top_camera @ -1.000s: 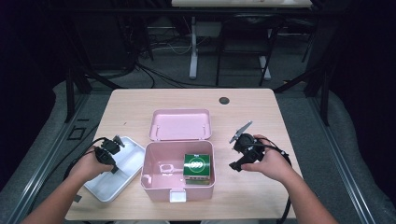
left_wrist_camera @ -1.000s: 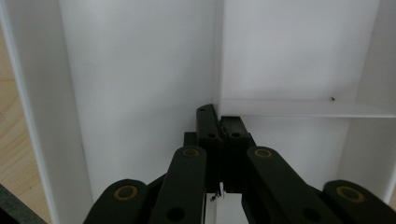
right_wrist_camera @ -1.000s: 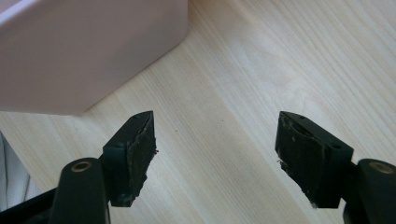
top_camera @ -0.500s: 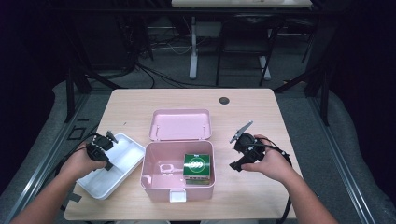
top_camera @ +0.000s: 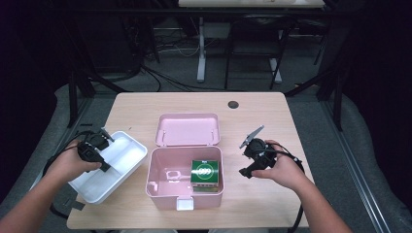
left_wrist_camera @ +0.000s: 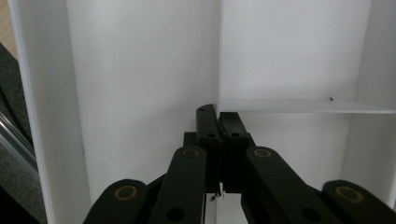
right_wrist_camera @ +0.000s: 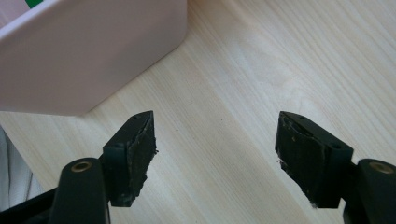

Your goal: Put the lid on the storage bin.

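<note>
Where the left gripper (left_wrist_camera: pixel 219 122) pinches the thin wall inside the white tray (top_camera: pixel 127 156), its jaws hide that bit of wall, and the tray's edges are cut off in its view. The tray sits just left of the open pink box (top_camera: pixel 160 184), which holds a green box (top_camera: pixel 204 173). The right gripper (right_wrist_camera: pixel 215 156) hangs wide open, holding nothing, over bare table (right_wrist_camera: pixel 261 70) right of the pink box.

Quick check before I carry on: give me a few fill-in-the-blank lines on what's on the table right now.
1. The left gripper is shut on a divider of the ____ tray.
2. The right gripper has its jaws ____ over bare table.
3. The green box sits inside the ____ case.
4. The case's lid is ____.

Missing words: white; open; pink; open
</note>
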Tool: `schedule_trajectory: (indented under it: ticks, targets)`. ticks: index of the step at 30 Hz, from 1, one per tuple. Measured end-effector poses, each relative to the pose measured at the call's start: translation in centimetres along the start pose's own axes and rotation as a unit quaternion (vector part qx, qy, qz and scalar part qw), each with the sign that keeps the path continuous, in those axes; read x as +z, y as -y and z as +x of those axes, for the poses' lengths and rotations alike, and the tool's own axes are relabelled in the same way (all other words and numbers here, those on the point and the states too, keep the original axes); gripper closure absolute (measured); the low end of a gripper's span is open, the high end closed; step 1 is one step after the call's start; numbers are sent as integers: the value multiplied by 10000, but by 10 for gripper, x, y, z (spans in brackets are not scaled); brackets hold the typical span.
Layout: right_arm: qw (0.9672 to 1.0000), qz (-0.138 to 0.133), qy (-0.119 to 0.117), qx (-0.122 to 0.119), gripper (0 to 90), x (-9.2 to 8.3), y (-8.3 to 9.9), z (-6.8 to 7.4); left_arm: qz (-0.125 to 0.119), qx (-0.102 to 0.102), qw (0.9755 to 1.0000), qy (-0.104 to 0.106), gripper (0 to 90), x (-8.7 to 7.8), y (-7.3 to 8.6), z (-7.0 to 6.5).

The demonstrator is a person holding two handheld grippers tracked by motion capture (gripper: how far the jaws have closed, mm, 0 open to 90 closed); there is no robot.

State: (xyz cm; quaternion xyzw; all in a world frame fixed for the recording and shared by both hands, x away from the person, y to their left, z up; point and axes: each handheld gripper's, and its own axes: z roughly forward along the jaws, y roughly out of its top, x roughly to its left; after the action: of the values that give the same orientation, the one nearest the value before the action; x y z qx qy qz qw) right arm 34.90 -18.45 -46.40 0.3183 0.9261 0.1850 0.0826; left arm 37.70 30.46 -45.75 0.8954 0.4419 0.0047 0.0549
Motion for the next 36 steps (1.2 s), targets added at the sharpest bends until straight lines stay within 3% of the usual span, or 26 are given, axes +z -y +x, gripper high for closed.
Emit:
schedule_trajectory:
  ticks: [6,13,22,27,36]
  targets:
    - [10000,80,5,-17,284,-4,0,1,-56,28,10000,-25,891,-17,-3,-3]
    - [10000,-6,29,6,284,-4,1,1,-39,156,9998,-71,892,-34,-7,-9]
    - [10000,-6,24,-10,284,-4,1,2,-140,264,9995,-92,892,-49,-10,-17]
    - [10000,85,26,-16,284,-4,0,1,-209,421,9988,-108,892,-56,-15,-23]
    - [10000,-8,35,40,284,-2,2,0,-230,707,9971,-128,892,-62,-28,-39]
